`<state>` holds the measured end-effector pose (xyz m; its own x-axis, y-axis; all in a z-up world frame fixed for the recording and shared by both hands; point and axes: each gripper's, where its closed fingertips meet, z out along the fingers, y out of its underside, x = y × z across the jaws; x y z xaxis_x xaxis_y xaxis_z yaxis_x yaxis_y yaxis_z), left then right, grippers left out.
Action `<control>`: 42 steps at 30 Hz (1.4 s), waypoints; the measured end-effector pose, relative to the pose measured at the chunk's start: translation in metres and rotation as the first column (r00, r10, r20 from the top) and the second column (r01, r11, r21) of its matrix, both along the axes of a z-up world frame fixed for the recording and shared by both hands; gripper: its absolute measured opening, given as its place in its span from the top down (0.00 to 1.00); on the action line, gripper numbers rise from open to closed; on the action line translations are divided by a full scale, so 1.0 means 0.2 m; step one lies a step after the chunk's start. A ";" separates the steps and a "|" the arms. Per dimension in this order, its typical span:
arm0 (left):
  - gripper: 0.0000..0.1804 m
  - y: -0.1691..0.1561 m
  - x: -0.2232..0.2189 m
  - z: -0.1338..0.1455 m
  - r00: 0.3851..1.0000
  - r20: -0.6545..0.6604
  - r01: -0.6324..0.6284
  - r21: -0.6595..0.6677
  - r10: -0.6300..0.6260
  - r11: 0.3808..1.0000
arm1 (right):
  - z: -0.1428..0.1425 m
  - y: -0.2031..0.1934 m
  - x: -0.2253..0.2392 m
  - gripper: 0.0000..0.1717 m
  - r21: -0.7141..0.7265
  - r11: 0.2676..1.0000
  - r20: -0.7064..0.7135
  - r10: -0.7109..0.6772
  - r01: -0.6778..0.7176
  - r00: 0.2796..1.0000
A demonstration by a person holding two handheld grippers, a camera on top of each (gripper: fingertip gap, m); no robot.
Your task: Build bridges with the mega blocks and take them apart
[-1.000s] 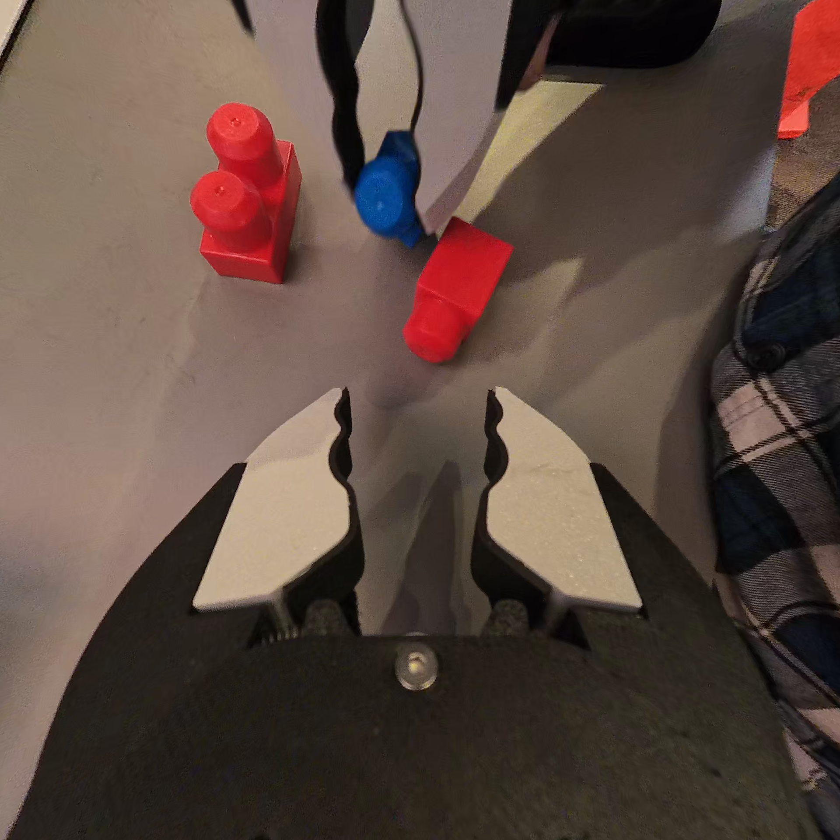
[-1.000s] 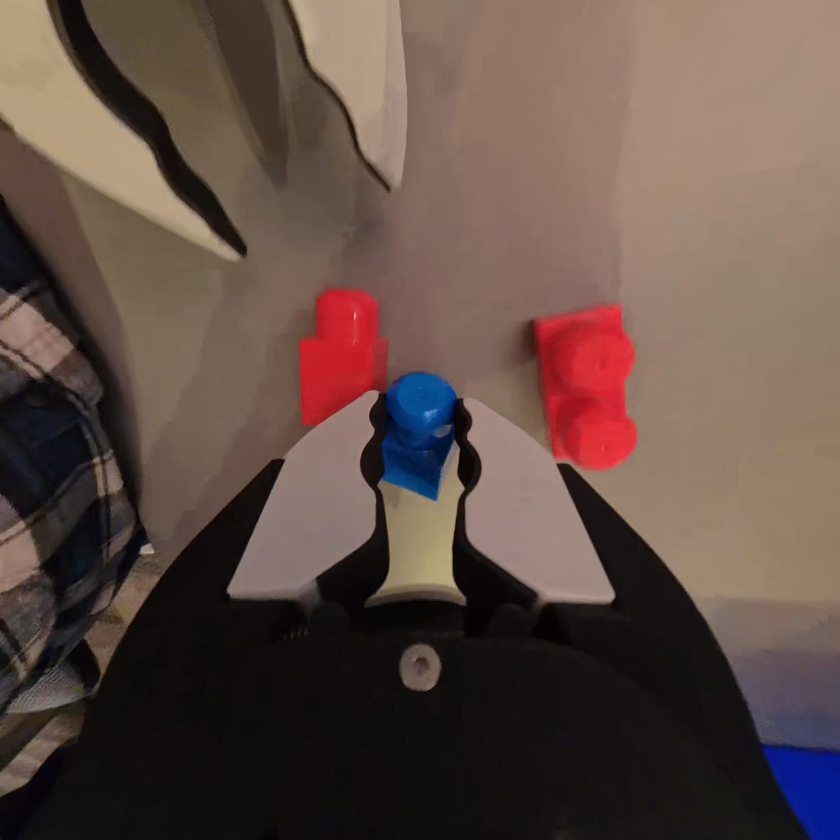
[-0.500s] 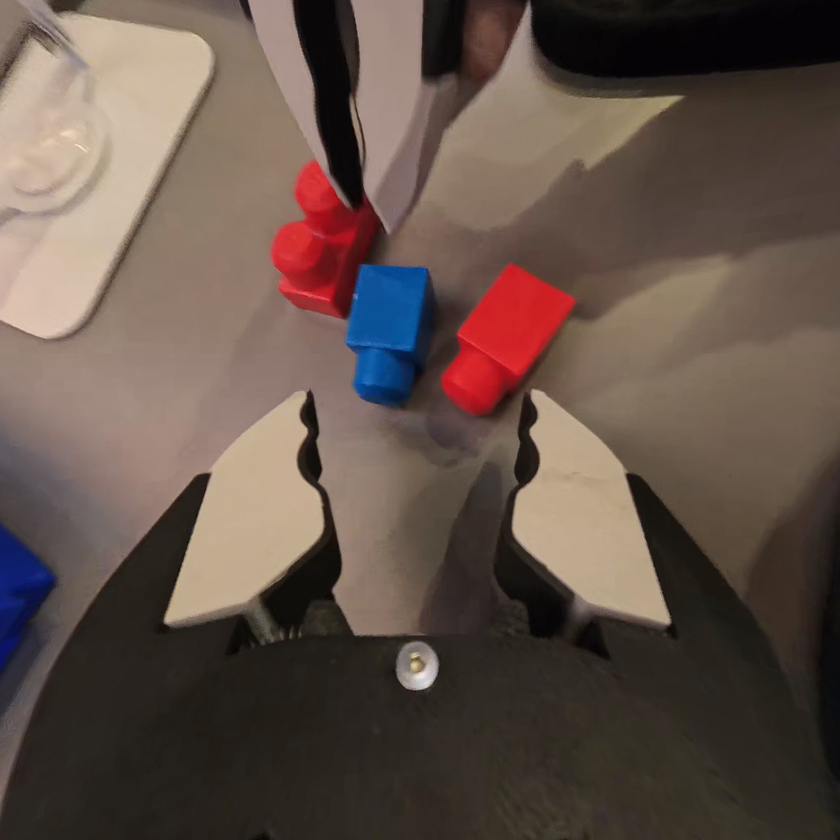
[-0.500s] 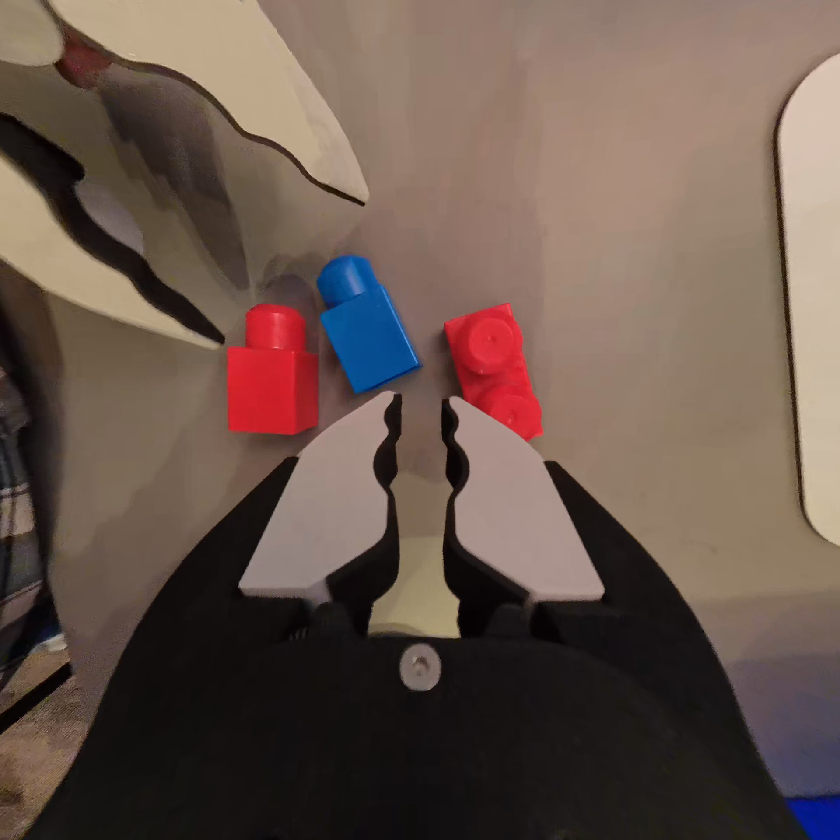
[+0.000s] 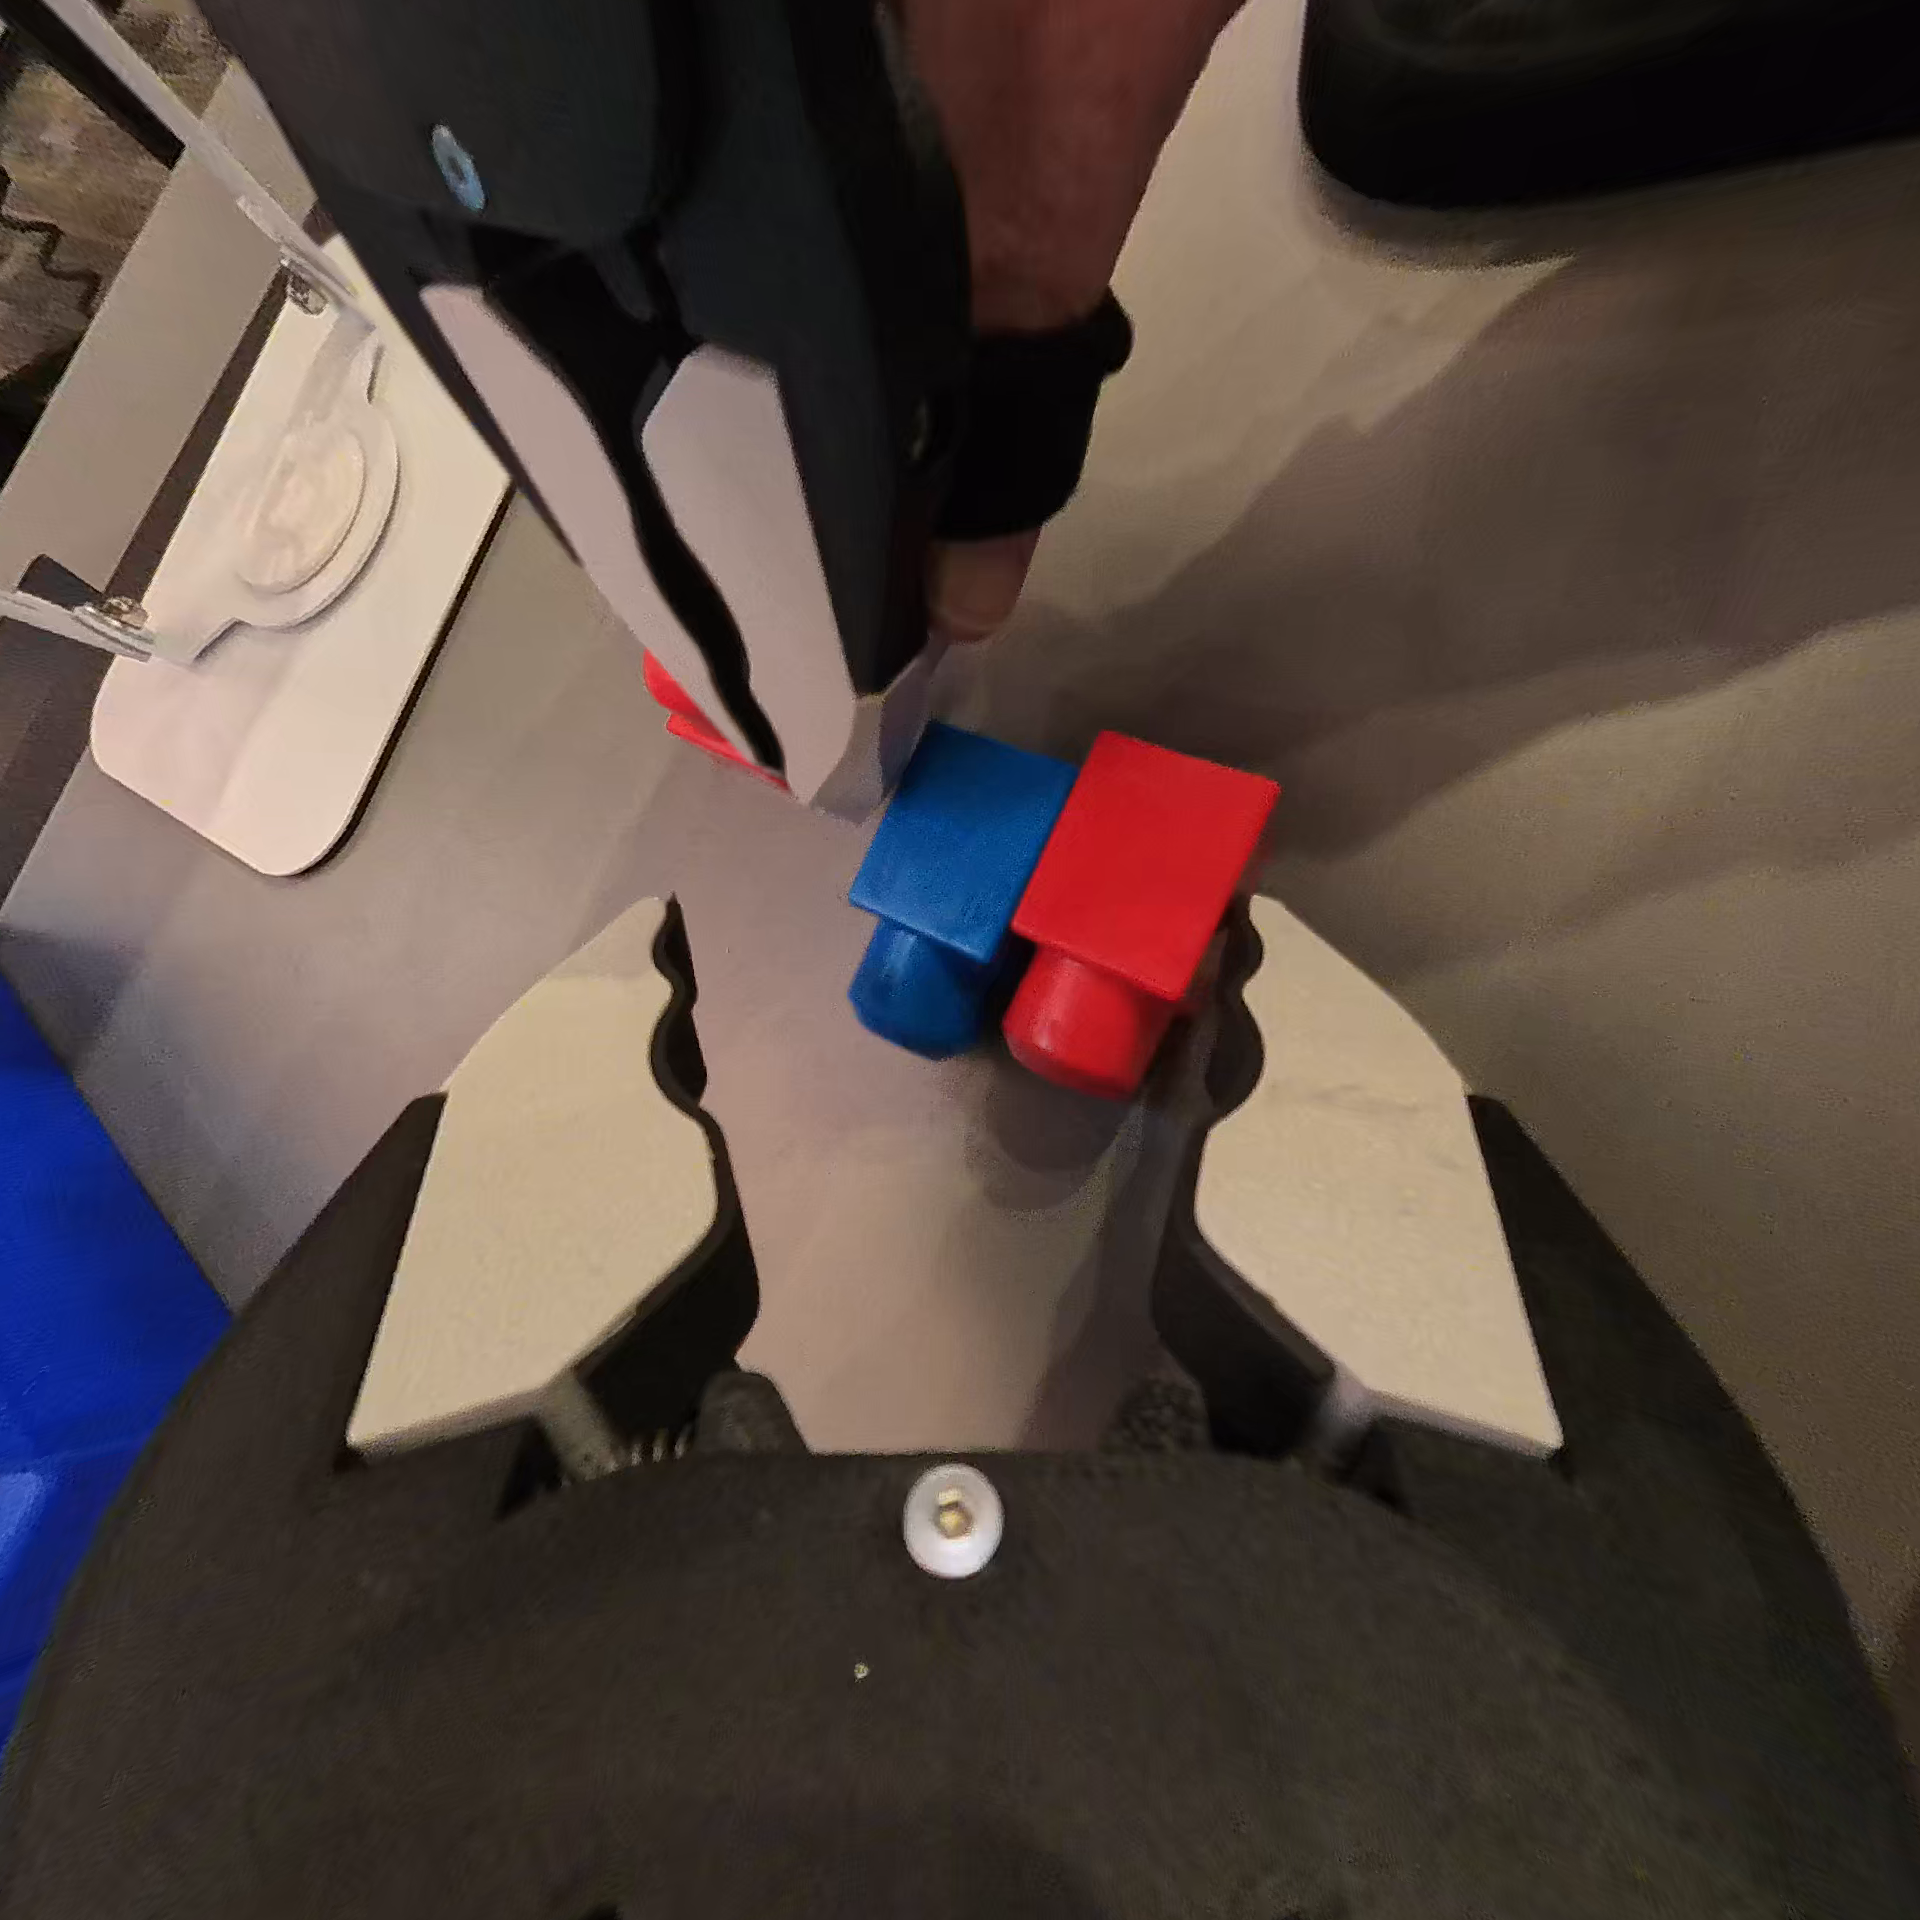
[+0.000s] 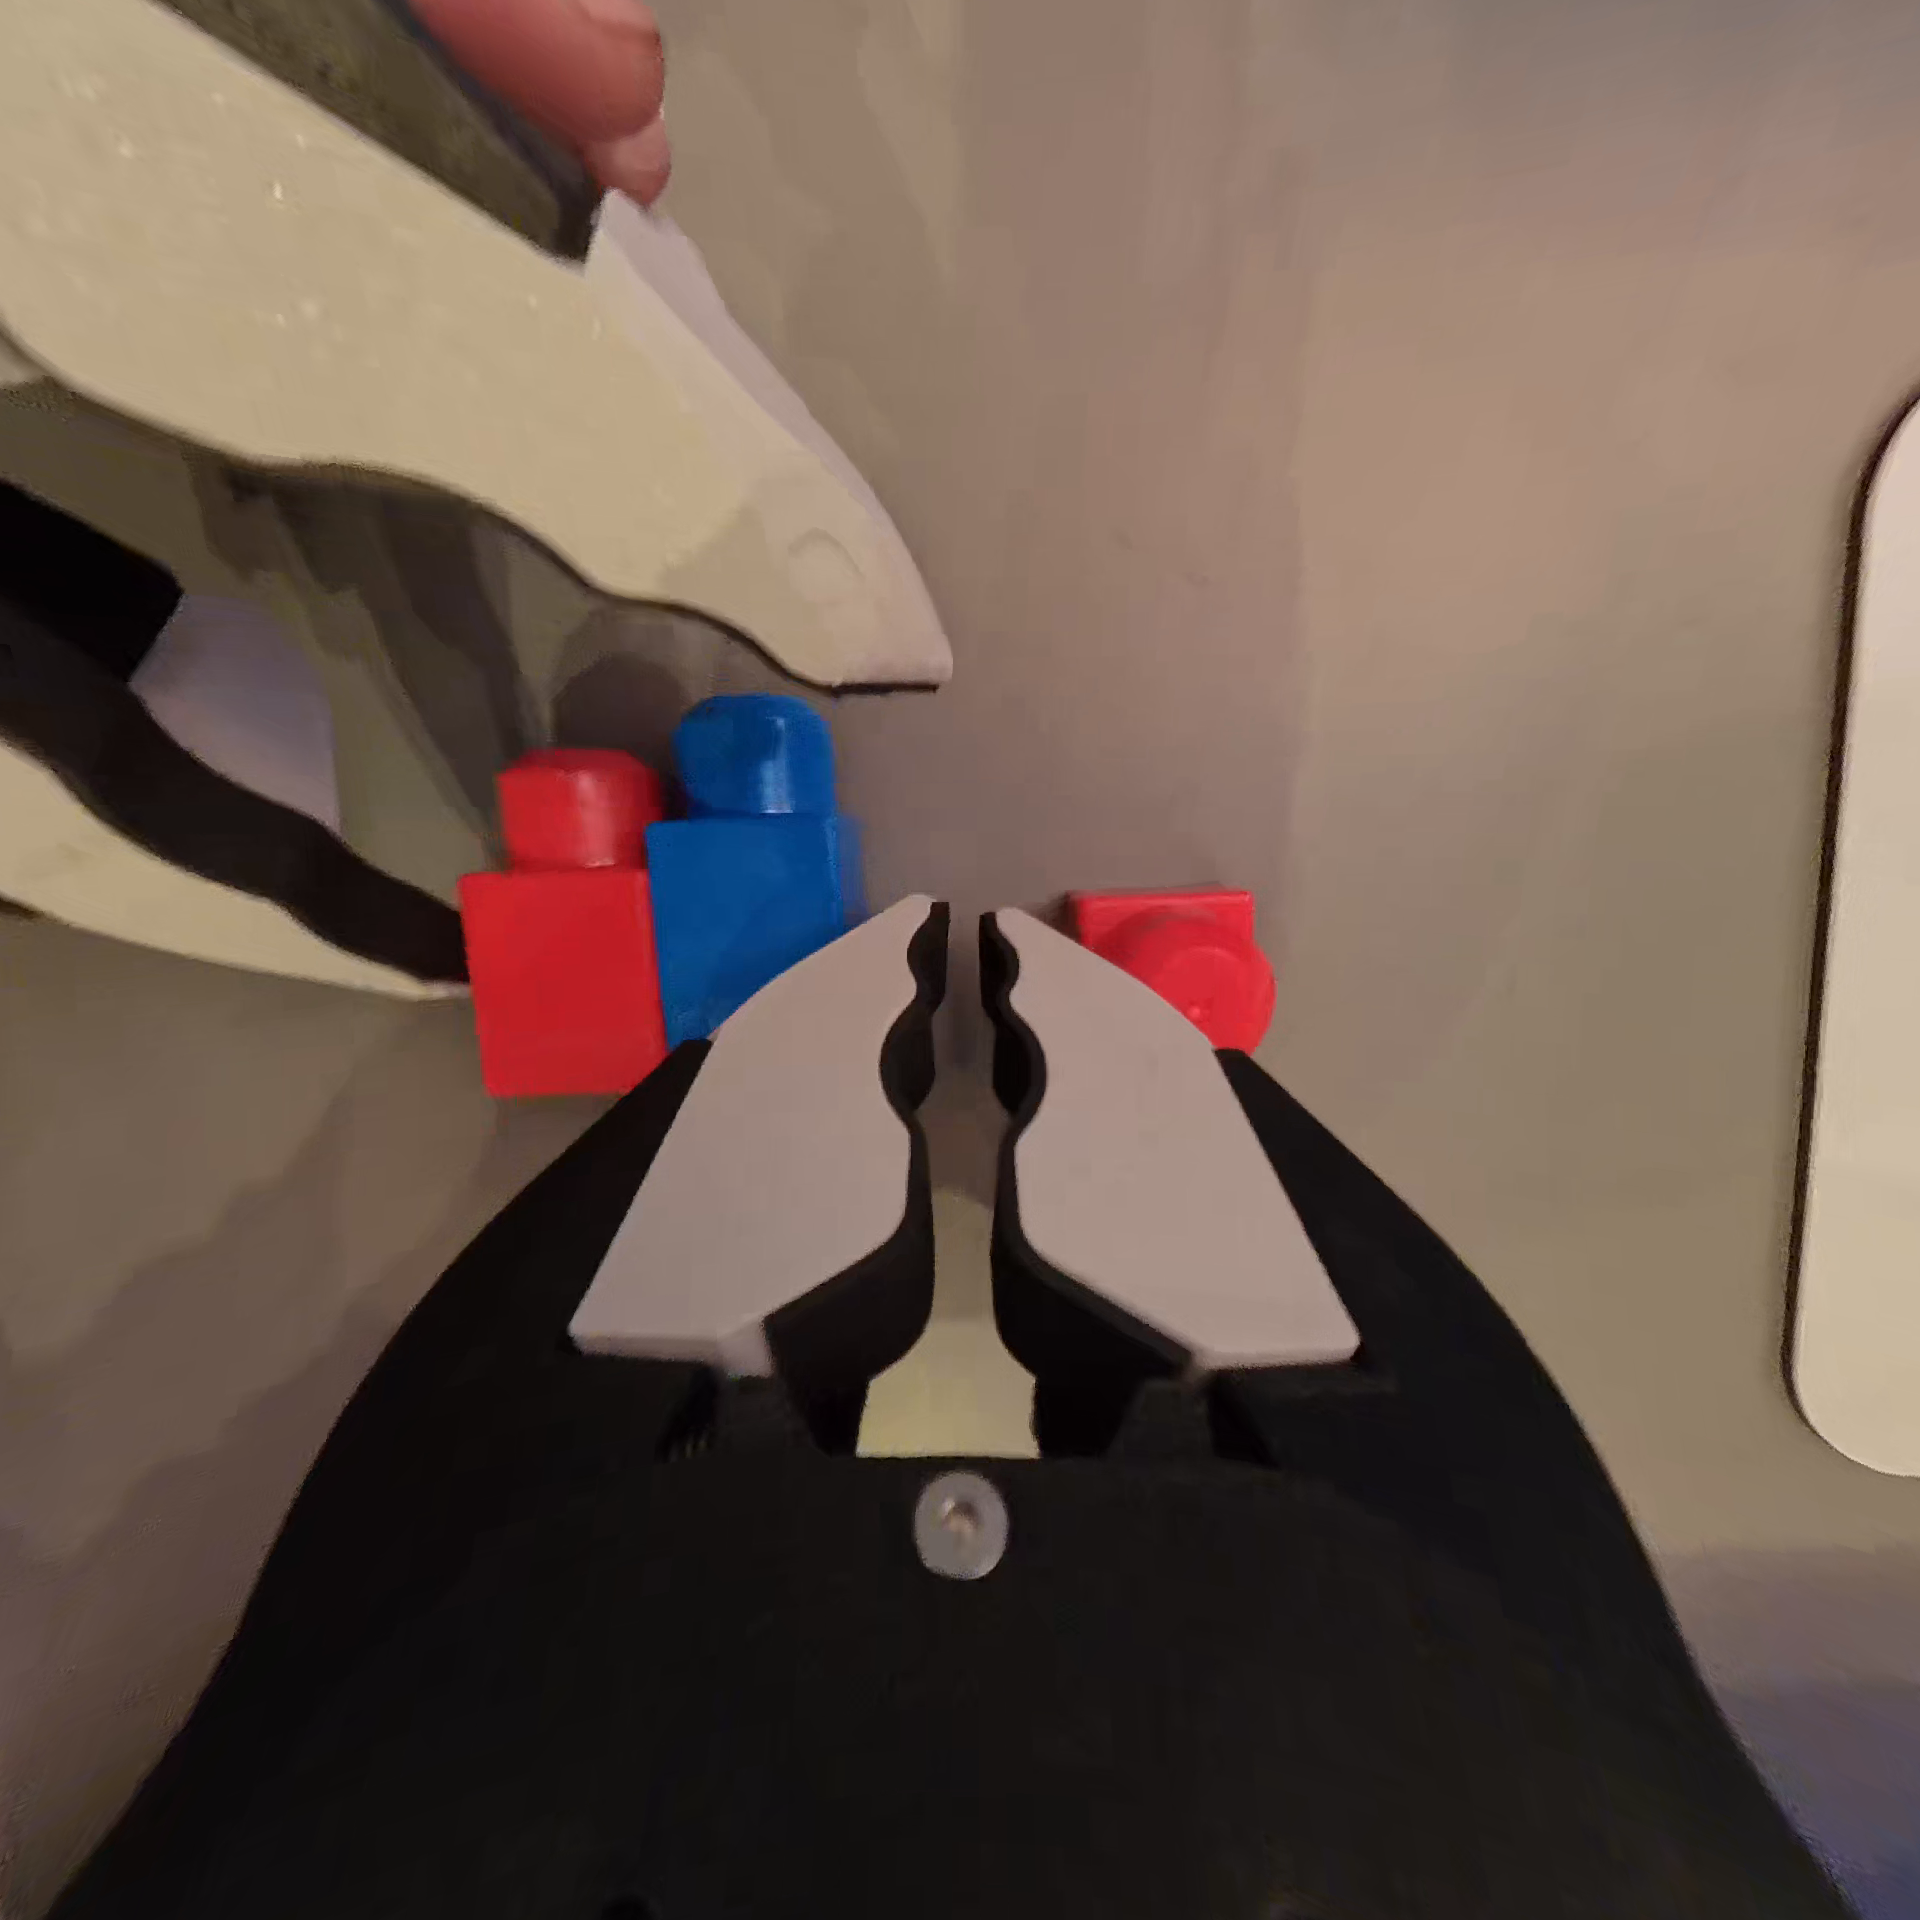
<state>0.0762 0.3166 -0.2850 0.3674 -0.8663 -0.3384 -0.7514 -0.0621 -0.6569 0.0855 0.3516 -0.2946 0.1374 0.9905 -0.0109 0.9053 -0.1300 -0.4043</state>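
A blue one-stud block (image 5: 966, 852) and a red one-stud block (image 5: 1143, 862) lie on their sides, pressed side by side on the grey table (image 5: 1558, 935). My left gripper (image 5: 956, 935) is wide open around them; its right finger (image 5: 1340, 1143) touches the red block, its left finger stands apart. My right gripper (image 6: 961, 920) has its jaws almost together with nothing between them, and its tip (image 5: 821, 758) sits against the blue block (image 6: 748, 914). A red two-stud block (image 6: 1174, 966) stands upright to its right. The red one-stud block (image 6: 561, 987) also shows in the right wrist view.
A white mat (image 5: 260, 675) with a clear glass object on it lies at the left of the left wrist view; it also shows in the right wrist view (image 6: 1870, 935). A blue thing (image 5: 62, 1299) sits at the left edge. A gloved hand (image 5: 1018, 416) holds the right gripper. Some 5 cm of space lies between my two pairs of fingers.
My right gripper let go of the blue block, which now lies beside the red one-stud block, and its jaws closed on air. My left jaws opened wider and moved up around both blocks.
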 end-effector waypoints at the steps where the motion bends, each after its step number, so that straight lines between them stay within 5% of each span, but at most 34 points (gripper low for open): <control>1: 0.47 0.00 -0.01 0.00 1.000 -0.002 0.007 -0.005 -0.007 1.000 | 0.00 -0.01 0.01 0.97 -0.005 1.000 -0.004 0.001 -0.001 1.000; 12: 0.50 0.02 -0.12 -0.02 0.944 -0.132 0.298 -0.045 -0.301 0.954 | -0.01 -0.15 0.09 0.99 -0.126 0.982 -0.016 -0.140 0.137 0.990; 18: 0.54 0.14 -0.20 -0.03 0.928 -0.170 0.326 -0.056 -0.331 0.944 | -0.03 -0.27 0.08 0.97 -0.174 0.944 -0.080 -0.296 0.279 0.952; 23: 0.57 0.26 -0.30 -0.06 0.961 -0.185 0.194 -0.068 -0.204 0.979 | 0.00 -0.35 0.08 0.92 -0.226 0.937 -0.133 -0.301 0.267 0.944; 28: 0.57 0.12 -0.30 0.02 0.997 0.062 0.061 -0.242 -0.047 0.968 | 0.04 -0.24 0.17 0.91 -0.165 0.943 -0.157 -0.316 0.290 0.936; 32: 0.49 -0.02 -0.28 0.00 0.991 0.100 -0.049 -0.328 0.086 0.943 | -0.01 -0.25 0.17 0.91 -0.174 0.953 -0.122 -0.271 0.248 0.955; 42: 0.53 -0.19 -0.21 -0.02 0.985 0.148 -0.017 -0.419 0.087 0.908 | -0.04 -0.40 0.07 0.95 -0.249 0.954 -0.146 -0.208 0.168 0.967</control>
